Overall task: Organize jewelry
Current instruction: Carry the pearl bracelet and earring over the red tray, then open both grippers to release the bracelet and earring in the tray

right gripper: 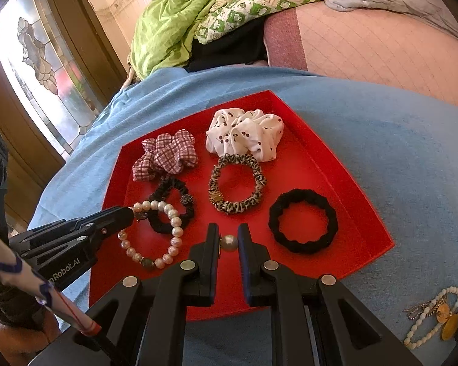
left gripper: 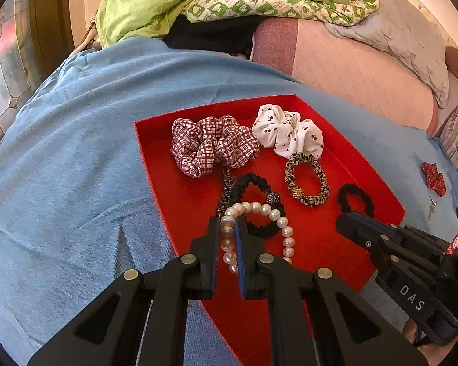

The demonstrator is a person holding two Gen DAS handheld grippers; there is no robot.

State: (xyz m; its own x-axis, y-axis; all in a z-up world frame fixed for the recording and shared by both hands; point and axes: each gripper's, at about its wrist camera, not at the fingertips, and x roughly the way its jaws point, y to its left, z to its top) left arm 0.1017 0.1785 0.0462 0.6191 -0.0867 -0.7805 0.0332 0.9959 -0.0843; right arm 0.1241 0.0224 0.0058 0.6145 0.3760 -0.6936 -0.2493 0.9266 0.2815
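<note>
My left tool (left gripper: 228,238) is clamped on the near left side of a pearl bracelet (left gripper: 282,224), a loop of smooth, round, cream beads that lies in the near left part of a shallow red tray (right gripper: 366,189) with low matte walls. My right tool (right gripper: 229,241) holds a single glossy grey pearl (right gripper: 230,243) between its flat black fingers; the pearl touches the left finger, a thin gap shows on the right, so I cannot tell how firmly it is pinched, and it sits over the tray's near edge. The tray rests on a soft blue blanket (right gripper: 397,140) spread over the bed. Under the bracelet lies a thin black ruffled hair tie (right gripper: 171,210) with a dark sparkly bead. Toward the tray's right edge is a thick, knobbly black hair tie (right gripper: 303,220), a plain closed ring. In the middle is a leopard-print hair tie (right gripper: 238,183), crinkled, with a gold glittery ball. At the far side lie two puffy fabric scrunchies: a red-and-white plaid scrunchie (right gripper: 168,155) by the far left corner and a white cherry-print scrunchie (right gripper: 247,135) near the far corner, touching the leopard tie. Off the tray, on the blanket's near right, is a tangle of small white beads and amber discs (right gripper: 436,314). Beyond, a crumpled green quilt (right gripper: 198,9) is heaped on the bed.
</note>
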